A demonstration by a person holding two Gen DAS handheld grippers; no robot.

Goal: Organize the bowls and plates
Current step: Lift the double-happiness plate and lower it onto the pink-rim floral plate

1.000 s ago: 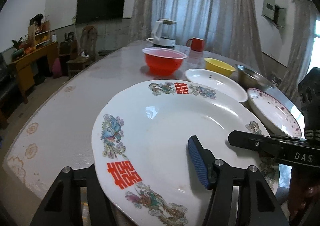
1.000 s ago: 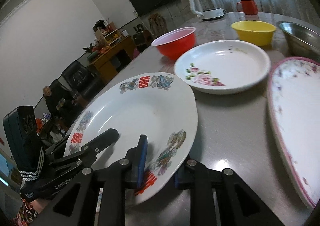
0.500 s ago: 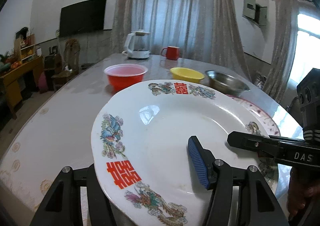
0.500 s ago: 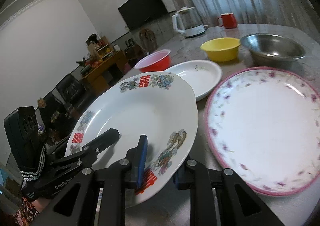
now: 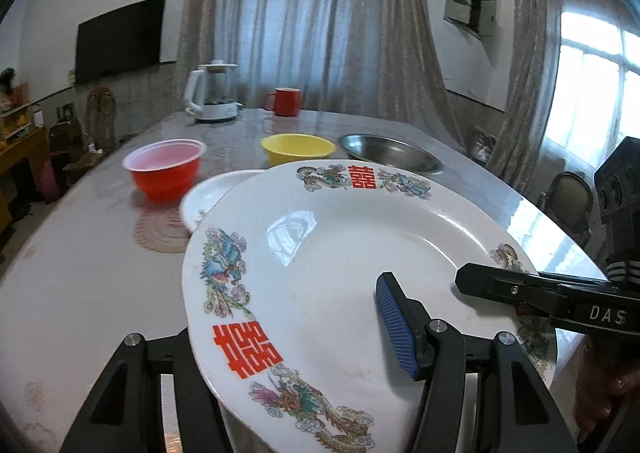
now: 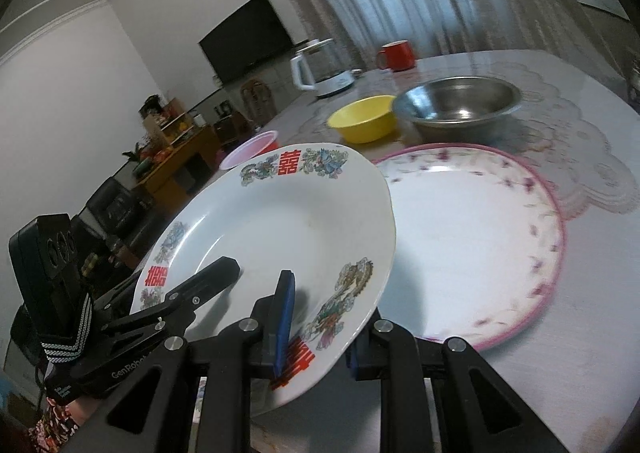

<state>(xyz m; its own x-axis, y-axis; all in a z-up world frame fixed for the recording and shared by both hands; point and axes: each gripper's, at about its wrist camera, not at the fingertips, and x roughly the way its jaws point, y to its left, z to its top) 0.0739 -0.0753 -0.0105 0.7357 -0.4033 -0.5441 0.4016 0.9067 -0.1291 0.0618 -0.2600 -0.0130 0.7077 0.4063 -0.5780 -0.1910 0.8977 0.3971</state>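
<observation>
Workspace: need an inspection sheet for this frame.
Surface: round table, patterned cover.
Job's things: dragon plate held tilted above pink-rimmed plate; white plate, red bowl, yellow bowl, steel bowl on table.
Clutter: kettle, red mug.
Grippers: left gripper and right gripper both shut on dragon plate's rim.
Cables: nothing seen.
Surroundings: TV, curtains.

Glossy glazed plate (image 5: 344,253), shiny steel bowl (image 6: 460,103), smooth plastic yellow bowl (image 6: 362,121), ribbed blue tool pads (image 5: 394,323).
</observation>
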